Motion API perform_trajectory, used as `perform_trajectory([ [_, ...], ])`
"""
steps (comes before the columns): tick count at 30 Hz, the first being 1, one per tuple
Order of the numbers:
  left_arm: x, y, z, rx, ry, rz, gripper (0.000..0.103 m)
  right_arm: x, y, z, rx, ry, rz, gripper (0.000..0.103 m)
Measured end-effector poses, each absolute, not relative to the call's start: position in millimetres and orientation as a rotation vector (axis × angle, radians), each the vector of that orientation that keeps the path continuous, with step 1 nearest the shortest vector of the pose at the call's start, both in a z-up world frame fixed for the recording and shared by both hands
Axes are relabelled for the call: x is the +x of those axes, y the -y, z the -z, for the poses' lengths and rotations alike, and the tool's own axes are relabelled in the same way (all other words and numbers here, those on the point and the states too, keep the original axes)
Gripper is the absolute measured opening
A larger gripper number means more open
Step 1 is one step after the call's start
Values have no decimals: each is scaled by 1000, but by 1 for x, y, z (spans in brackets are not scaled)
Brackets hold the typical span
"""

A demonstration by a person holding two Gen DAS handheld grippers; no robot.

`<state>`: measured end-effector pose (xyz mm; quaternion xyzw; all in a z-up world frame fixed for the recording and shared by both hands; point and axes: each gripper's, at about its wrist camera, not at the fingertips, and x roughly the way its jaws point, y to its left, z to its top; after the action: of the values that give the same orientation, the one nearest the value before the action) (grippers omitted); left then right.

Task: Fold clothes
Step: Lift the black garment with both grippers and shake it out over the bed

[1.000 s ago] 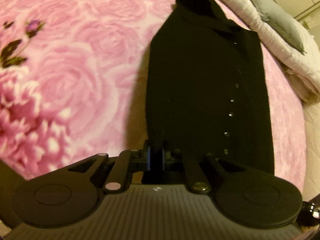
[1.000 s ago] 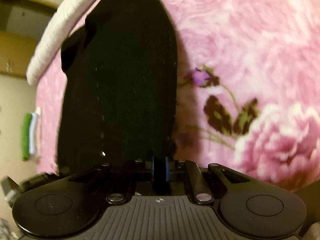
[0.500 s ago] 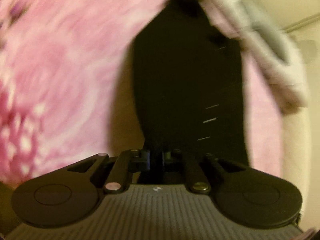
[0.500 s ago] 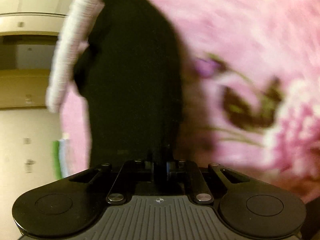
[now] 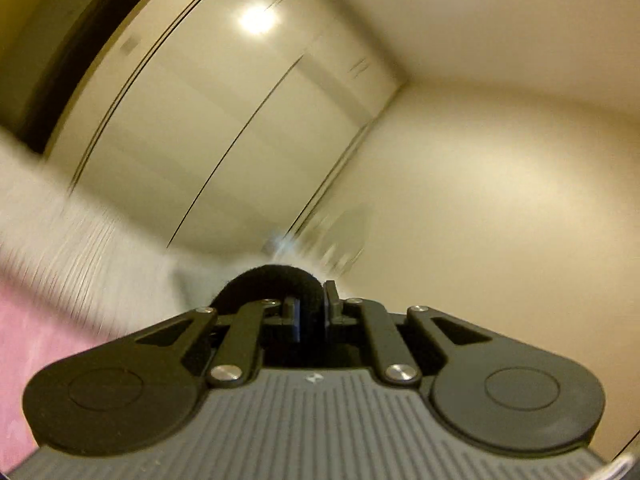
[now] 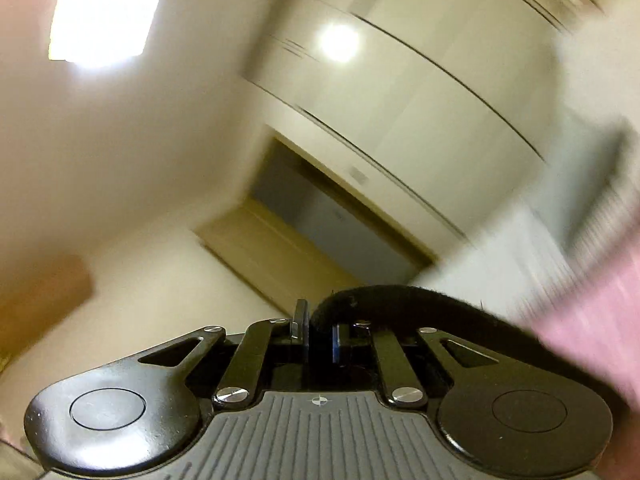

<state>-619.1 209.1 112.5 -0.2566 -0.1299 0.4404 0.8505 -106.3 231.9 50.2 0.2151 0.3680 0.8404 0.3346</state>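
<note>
Readable text: you had none in either view.
Left gripper (image 5: 311,312) body: a small white emblem only.
Right gripper (image 6: 320,334) body: a crosshair mark only.

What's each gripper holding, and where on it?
Both grip the black garment at an edge fold: left gripper and right gripper each pinch it; which edge isn't visible.

Both wrist views tilted upward, apparently sharing wardrobe (image 5: 224,128).

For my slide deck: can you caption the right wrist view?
Right gripper shut on black garment, camera tilted up toward blurred wardrobe and ceiling light.
</note>
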Motion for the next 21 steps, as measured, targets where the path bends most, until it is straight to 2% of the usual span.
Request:
perform_trajectory([
  [4, -618, -238, -154, -520, 294, -927, 7, -124, -267, -102, 672, -876, -2205, 8],
  [10, -613, -288, -132, -634, 198, -1006, 7, -144, -321, -97, 594, -1037, -2061, 8],
  [18, -612, -358, -154, -603, 234, -1047, 7, -150, -384, -122, 532, -999, -2015, 8],
  [21, -605, -364, -174, -520, 265, -1055, 7, -152, -395, -137, 563, -899, -2066, 8],
])
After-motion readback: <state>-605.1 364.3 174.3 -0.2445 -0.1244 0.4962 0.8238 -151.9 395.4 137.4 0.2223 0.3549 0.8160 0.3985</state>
